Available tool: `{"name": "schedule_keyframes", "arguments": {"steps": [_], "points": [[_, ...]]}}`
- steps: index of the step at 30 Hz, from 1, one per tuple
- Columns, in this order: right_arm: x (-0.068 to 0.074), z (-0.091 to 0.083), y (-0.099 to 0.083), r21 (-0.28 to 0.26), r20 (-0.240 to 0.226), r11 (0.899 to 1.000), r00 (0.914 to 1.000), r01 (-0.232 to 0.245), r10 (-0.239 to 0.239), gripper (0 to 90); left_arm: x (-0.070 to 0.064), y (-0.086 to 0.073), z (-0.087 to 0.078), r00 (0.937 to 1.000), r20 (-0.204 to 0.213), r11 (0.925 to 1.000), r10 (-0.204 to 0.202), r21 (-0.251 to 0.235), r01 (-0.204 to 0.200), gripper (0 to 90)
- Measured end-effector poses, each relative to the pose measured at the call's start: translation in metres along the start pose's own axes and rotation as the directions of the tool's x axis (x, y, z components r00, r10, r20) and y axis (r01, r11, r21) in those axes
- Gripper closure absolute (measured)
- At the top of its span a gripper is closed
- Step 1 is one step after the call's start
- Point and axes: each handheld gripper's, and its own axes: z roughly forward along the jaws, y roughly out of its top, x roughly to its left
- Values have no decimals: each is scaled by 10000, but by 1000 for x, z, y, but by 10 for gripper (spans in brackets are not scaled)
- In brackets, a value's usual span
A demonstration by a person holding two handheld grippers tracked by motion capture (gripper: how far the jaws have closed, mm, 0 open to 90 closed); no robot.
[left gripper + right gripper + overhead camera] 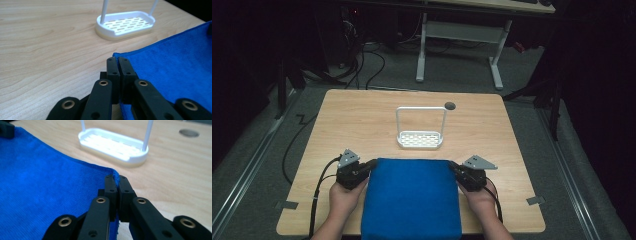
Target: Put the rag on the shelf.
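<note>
A blue cloth [412, 197] lies flat on the near half of the wooden table [362, 115], its near edge reaching the table's front. My left gripper [371, 164] is shut on the cloth's far left corner [117, 55]. My right gripper [452, 165] is shut on the far right corner [115, 175], a bit of blue fabric sticking out between its jaws. A hand holds each gripper from below. Beyond the cloth stands a white slotted tray [419, 140] with a tall hoop handle [421, 108], also seen as the white tray [125, 25] and the white tray [112, 146].
A round dark hole [450, 105] sits in the table top behind the tray's right side, also seen as the hole [188, 132]. Bare wood lies left, right and behind the tray. Cables trail off the table's left edge. A white desk frame [459, 45] stands on the floor beyond.
</note>
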Motion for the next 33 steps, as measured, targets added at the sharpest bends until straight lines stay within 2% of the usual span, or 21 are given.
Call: {"name": "schedule_keyframes", "arguments": {"steps": [5, 10, 13, 18, 19, 22, 27, 33], "points": [[7, -13, 12, -771, 16, 9969, 9998, 177, -176, 887, -6, 6, -14, 9996, 264, 9984, -67, -567, 82, 884], [9, -29, 23, -1663, 131, 9858, 9996, 250, -232, 887, -15, 16, -31, 9997, 243, 9915, 71, -1301, -39, 884], [9, -35, 27, -1861, 205, 9819, 9992, 361, -328, 887, -20, 26, -38, 9992, 167, 9851, 350, -1691, -317, 885], [4, -47, 37, -2289, 366, 9728, 9989, 362, -285, 887, -22, 37, -42, 9993, 192, 9780, 328, -2066, -282, 885], [3, -49, 40, -2366, 421, 9709, 9987, 376, -284, 887, -23, 41, -44, 9990, 134, 9761, 419, -2138, -381, 885], [0, -57, 50, -2782, 482, 9598, 9985, 375, -251, 886, -27, 52, -48, 9984, 83, 9689, 561, -2417, -524, 886], [-5, -70, 65, -3384, 638, 9404, 9979, 348, -139, 887, -36, 73, -59, 9962, -2, 9488, 868, -3049, -827, 886], [-8, -83, 84, -3926, 850, 9186, 9963, 455, -130, 887, -43, 93, -60, 9933, -13, 9359, 1153, -3349, -1090, 886]]}}
